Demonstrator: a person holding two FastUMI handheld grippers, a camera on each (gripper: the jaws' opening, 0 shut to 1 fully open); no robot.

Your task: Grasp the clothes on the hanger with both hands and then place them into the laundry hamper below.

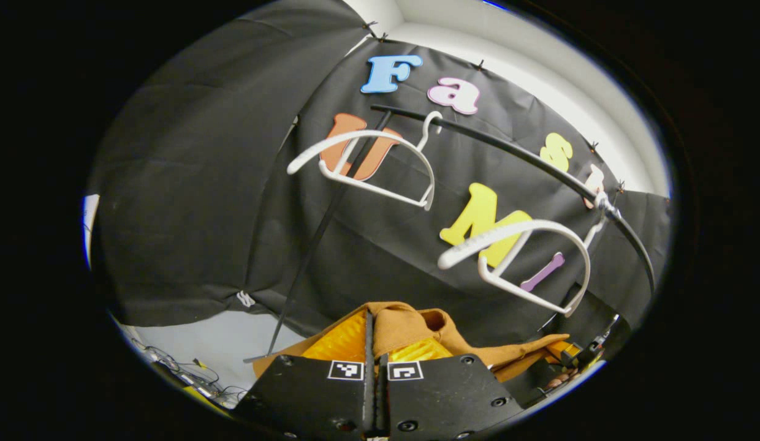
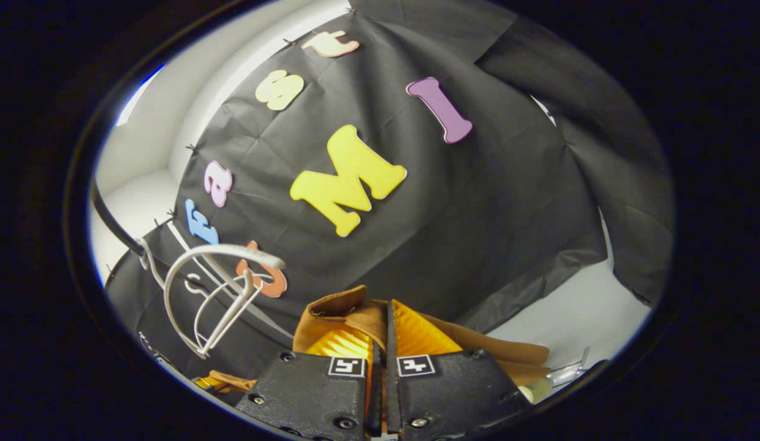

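A brown garment (image 1: 410,327) is bunched between the orange-yellow ribbed fingers (image 1: 346,340) of my left gripper (image 1: 374,343), which is shut on it. The cloth trails right toward the other gripper (image 1: 577,353), seen small at the edge. In the right gripper view, the same brown garment (image 2: 346,312) is pinched between the fingers (image 2: 417,334) of my right gripper (image 2: 386,335), also shut on it. Two bare white hangers (image 1: 368,165) (image 1: 521,257) hang on a black rail (image 1: 509,153) above the cloth. In the right gripper view the hangers (image 2: 214,294) are at the left.
The black rail's upright pole (image 1: 306,257) runs down to a pale floor (image 1: 214,343), where cables (image 1: 190,373) lie at the lower left. Black cloth walls stand behind. A pale floor patch (image 2: 576,318) and a small white object (image 2: 561,375) are at the lower right.
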